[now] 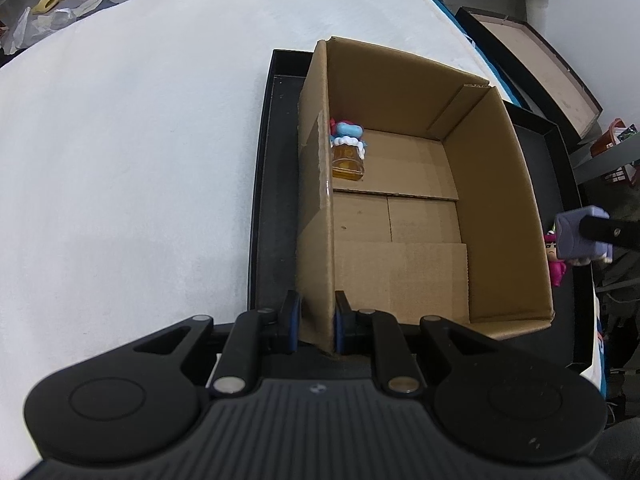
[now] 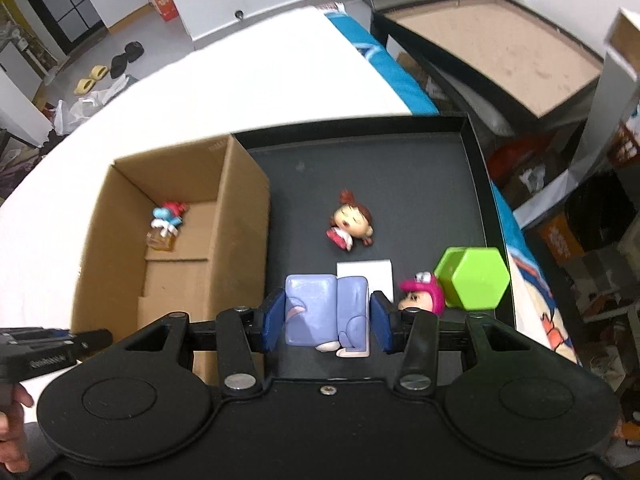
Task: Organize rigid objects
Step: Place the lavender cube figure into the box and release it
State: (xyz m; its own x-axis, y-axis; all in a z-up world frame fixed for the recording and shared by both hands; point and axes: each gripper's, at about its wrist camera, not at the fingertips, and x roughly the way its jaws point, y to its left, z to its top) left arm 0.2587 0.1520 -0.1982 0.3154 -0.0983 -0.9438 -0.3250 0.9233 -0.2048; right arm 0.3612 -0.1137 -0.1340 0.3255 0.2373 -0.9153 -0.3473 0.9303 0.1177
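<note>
Sorting partly done: one blue figure (image 2: pixel 167 216) is boxed.
Cardboard box (image 1: pixel 316 216) wall is clamped by left gripper (image 1: pixel 317 322); purple block (image 2: pixel 326 310) is clamped by right gripper (image 2: pixel 326 322); three toys remain on the black tray (image 2: pixel 400 168).

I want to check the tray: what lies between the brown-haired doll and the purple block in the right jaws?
In the right wrist view, a white card lies flat between the brown-haired doll and the purple block; otherwise bare tray.

Your left gripper (image 2: pixel 52 350) is cut off by the right wrist view's left edge, jaws unseen there. The pink-hooded figure (image 2: pixel 422 298) sits half hidden behind your right gripper's finger. The box's figurine (image 2: pixel 168 216) is blurred, details unreadable.
</note>
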